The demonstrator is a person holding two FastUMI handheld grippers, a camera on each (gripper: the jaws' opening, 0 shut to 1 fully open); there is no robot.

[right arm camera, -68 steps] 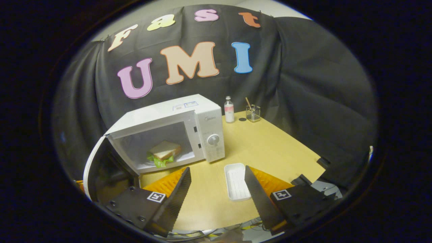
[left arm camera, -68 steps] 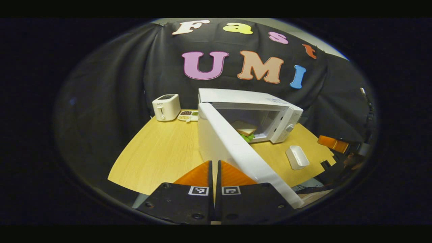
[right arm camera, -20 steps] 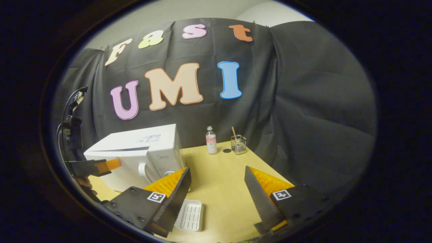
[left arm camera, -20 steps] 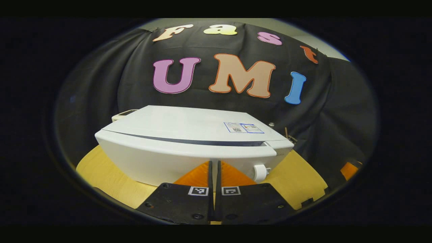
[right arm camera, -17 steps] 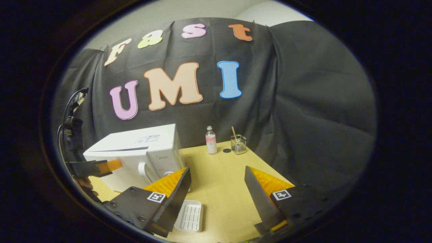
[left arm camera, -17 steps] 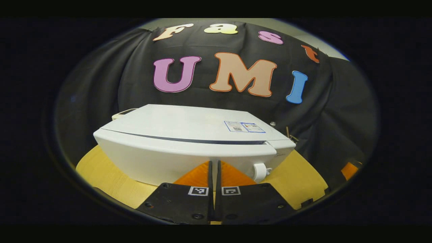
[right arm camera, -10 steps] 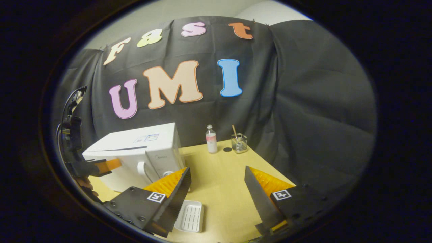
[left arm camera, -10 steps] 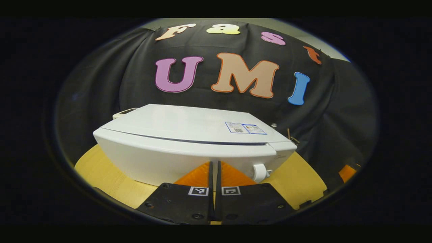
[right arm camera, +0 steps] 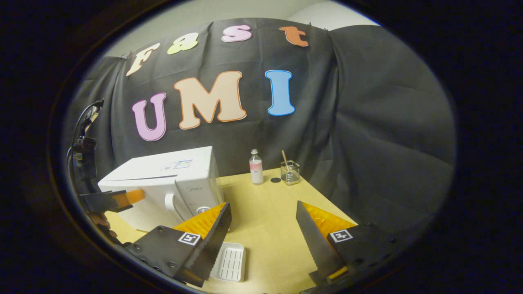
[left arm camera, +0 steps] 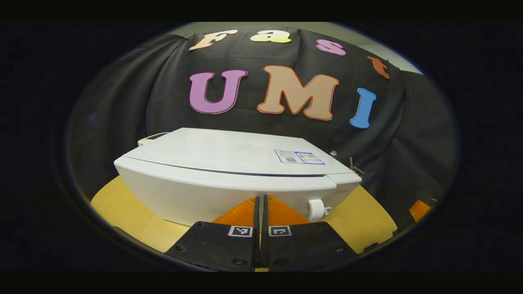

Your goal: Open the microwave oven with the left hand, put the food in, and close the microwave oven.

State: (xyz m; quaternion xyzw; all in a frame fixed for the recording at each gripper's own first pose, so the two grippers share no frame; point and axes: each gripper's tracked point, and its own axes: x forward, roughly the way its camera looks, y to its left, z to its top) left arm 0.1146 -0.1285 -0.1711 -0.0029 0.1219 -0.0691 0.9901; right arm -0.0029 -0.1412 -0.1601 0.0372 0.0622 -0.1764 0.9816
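Two tongs show. The left tongs [left arm camera: 259,199], fingers pressed together on nothing, sit right at the closed door of the microwave oven [left arm camera: 229,175], perhaps touching it. The right tongs [right arm camera: 263,216] are spread wide and empty above the bench [right arm camera: 269,204], with a white tray [right arm camera: 229,261] below and a bottle [right arm camera: 256,167] farther back.

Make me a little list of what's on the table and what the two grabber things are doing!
microwave oven: white, door closed
left hand-held gripper: fingers together, tips at the door front
right hand-held gripper: open, holding nothing, above the table
white tray: on the table, nothing in it
bottle: upright at the back
glass holder: beside the bottle, stick inside
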